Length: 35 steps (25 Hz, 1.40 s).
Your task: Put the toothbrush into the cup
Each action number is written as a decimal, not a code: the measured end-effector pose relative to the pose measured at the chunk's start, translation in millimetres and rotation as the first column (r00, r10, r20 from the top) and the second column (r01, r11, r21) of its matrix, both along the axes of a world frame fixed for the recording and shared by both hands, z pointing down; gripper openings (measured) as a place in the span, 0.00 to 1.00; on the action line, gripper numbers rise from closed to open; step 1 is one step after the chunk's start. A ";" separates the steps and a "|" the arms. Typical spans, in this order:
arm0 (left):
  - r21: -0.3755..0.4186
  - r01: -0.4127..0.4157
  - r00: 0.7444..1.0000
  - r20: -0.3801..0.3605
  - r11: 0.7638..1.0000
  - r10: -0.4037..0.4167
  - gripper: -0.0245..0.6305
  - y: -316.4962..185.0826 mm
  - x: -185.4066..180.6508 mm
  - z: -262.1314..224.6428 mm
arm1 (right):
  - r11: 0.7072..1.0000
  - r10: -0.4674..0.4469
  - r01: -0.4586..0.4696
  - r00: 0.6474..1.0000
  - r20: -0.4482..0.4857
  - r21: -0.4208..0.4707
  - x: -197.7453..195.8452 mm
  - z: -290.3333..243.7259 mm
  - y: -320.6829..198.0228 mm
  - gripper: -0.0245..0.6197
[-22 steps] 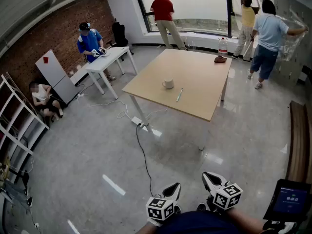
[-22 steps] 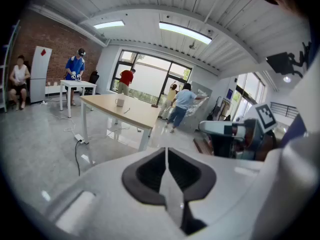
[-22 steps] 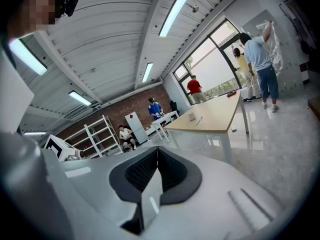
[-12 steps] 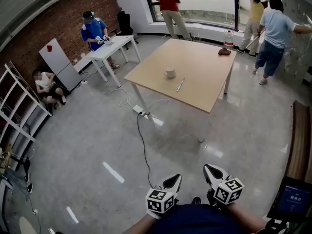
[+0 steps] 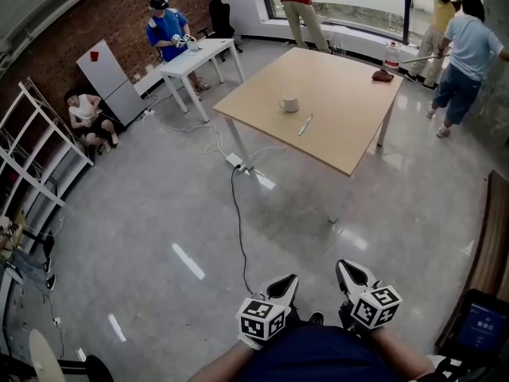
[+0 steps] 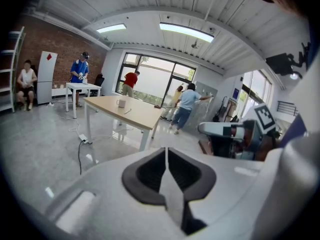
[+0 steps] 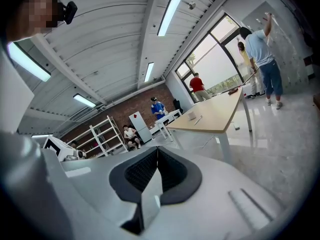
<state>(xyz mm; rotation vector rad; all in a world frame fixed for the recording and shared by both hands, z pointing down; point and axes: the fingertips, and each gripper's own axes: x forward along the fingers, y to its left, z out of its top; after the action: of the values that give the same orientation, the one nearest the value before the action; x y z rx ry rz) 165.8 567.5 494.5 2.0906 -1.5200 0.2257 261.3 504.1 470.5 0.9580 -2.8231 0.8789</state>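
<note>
Far ahead on the wooden table (image 5: pixel 342 138) stands a white cup (image 5: pixel 289 103), and a slim toothbrush (image 5: pixel 305 124) lies just to its right. Both grippers hang low in front of my body, well short of the table. My left gripper (image 5: pixel 287 281) is shut with nothing in it, and so is my right gripper (image 5: pixel 343 267). In the left gripper view the pads meet at the left gripper (image 6: pixel 166 156), with the cup (image 6: pixel 121 103) small in the distance. The right gripper view shows the right gripper (image 7: pixel 157 156) shut, and the cup (image 7: pixel 191 115) and toothbrush (image 7: pixel 198 119) far off.
A black cable (image 5: pixel 238 229) runs over the floor from a power strip (image 5: pixel 235 161) by the table leg. A white side table (image 5: pixel 199 54) stands at the back left and shelving (image 5: pixel 32 165) at the left. A bench (image 5: pixel 489 245) lines the right. Several people stand by the windows.
The head view has swung, so the table, cup and toothbrush sit a little further right and higher in it. Both grippers keep their place at the bottom, still shut.
</note>
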 end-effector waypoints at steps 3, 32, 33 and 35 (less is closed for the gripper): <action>-0.011 0.005 1.000 -0.003 1.000 -0.005 0.07 -8.7 5.2 -2.0 | 1.000 -0.003 0.003 1.000 -0.003 -0.015 4.5 -1.5 -9.9 0.06; -0.034 -0.062 0.994 -0.087 0.998 0.058 0.07 -160.4 -82.1 -4.2 | 0.996 0.068 -0.073 0.993 -0.092 -0.052 -79.8 -2.3 -150.8 0.06; -0.034 -0.064 0.994 -0.093 0.997 0.061 0.07 -165.2 -89.2 -3.4 | 0.996 0.071 -0.077 0.993 -0.098 -0.053 -86.6 -2.0 -155.4 0.06; -0.034 -0.067 0.993 -0.102 0.997 0.063 0.07 -172.8 -103.8 -1.8 | 0.995 0.079 -0.085 0.991 -0.108 -0.054 -99.7 -1.3 -163.1 0.06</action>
<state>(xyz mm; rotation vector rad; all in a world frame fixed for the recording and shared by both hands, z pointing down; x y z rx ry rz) 62.0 394.7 492.7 2.0917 -1.3803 0.1681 161.6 340.9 469.2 1.0855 -2.6719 0.8852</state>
